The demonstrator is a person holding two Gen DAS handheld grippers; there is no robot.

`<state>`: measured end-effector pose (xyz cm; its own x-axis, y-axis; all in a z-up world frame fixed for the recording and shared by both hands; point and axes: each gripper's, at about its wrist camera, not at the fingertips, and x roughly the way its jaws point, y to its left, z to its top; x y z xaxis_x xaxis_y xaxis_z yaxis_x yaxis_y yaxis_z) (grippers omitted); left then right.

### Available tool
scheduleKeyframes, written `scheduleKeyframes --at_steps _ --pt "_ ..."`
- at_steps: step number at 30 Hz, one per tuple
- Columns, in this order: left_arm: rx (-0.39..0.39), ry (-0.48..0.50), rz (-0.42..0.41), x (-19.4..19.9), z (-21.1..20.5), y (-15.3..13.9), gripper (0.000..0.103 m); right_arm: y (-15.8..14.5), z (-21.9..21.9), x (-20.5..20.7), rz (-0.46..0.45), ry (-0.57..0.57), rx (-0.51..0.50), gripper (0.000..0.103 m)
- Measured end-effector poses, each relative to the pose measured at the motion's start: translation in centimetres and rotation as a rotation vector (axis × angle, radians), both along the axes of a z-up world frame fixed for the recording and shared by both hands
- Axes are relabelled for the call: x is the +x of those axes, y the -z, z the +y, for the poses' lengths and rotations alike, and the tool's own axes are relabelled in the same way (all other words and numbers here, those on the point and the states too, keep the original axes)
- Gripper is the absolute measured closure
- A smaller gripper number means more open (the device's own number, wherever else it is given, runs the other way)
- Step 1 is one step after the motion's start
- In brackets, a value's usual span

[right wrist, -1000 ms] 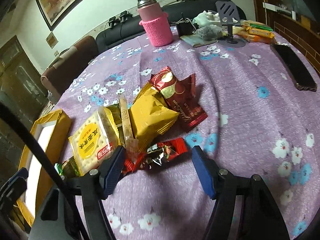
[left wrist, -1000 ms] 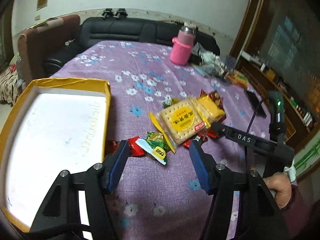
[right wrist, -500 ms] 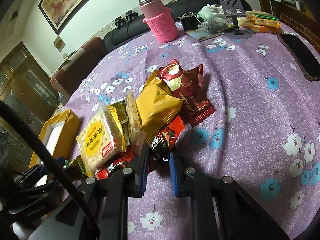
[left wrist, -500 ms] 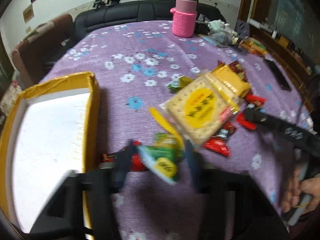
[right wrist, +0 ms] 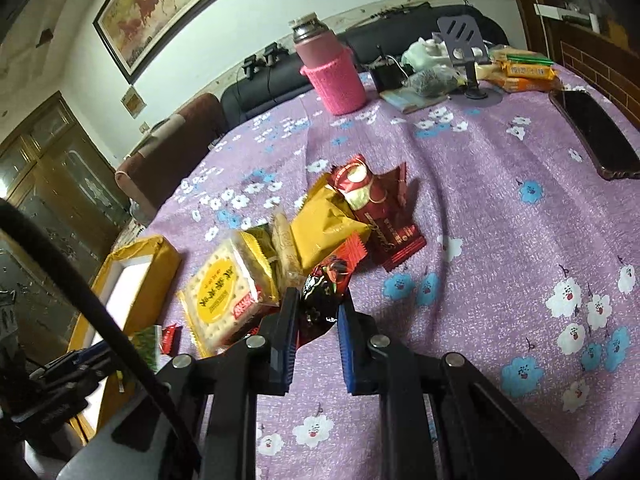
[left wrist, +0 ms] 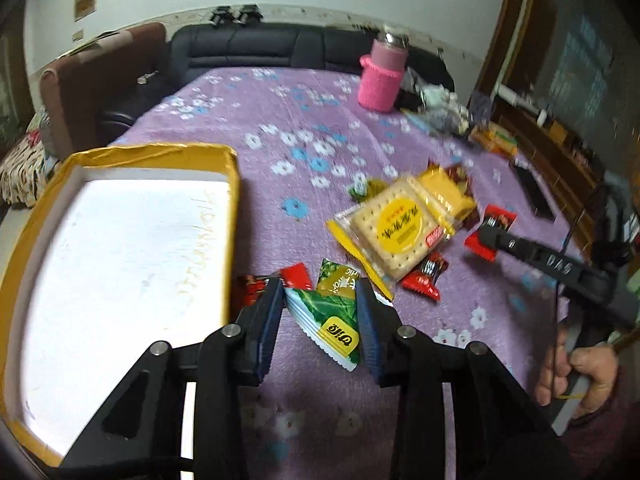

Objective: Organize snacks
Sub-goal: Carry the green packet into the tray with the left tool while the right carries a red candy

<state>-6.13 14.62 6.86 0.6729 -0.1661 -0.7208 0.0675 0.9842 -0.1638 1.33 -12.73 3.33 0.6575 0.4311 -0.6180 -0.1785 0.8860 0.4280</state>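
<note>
left tongs [left wrist: 320, 316] pinch the green snack packet [left wrist: 326, 318], long axis running toward the camera. yellow box [left wrist: 230, 216] lies just to their left, nearer this hand. right tongs [right wrist: 318, 312] grip a red-black candy [right wrist: 324, 288] beside the snack pile [right wrist: 320, 228].

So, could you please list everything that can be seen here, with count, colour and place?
Box: one, yellow with white inside, left on table.
Cracker pack: one, yellow label, middle of snack pile.
Yellow pouch: one, behind crackers.
Dark red packets: two, far side of pile.
Green packet: one, in left claw.
Red candy: one, in right claw.
Flask: one, pink sleeve, far end.
Phone: one, black, right edge.
Tablecloth: purple, flowered.
Left claw: shut on green packet.
Right claw: shut on red candy.
</note>
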Motion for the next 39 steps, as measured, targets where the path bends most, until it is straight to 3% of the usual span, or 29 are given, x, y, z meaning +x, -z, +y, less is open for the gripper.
scheduleKeyframes --at_steps 9,18,25,31,36,39 --pt "-0.069 -0.148 -0.077 -4.8 7.2 -2.1 0.064 -2.9 4.1 -3.2 -0.112 -0.119 -0.001 0.087" --pt "-0.062 -0.334 -0.095 -9.0 15.2 -1.0 0.064 -5.8 15.4 -7.2 -0.094 -0.411 -0.010 0.089" --pt "-0.089 -0.381 -0.072 -10.0 18.4 0.4 0.064 -3.3 24.5 -8.7 0.019 -0.602 -0.039 0.089" --pt "-0.131 -0.401 -0.062 -10.6 19.8 1.0 0.063 -0.9 28.0 -8.5 0.092 -0.649 -0.074 0.089" --pt "-0.110 -0.400 -0.084 -11.1 19.5 0.4 0.052 -0.1 29.5 -8.7 0.107 -0.682 -0.099 0.086" --pt "-0.064 -0.412 -0.111 -11.6 18.8 -0.4 0.045 -0.8 30.0 -9.7 0.071 -0.675 -0.126 0.085"
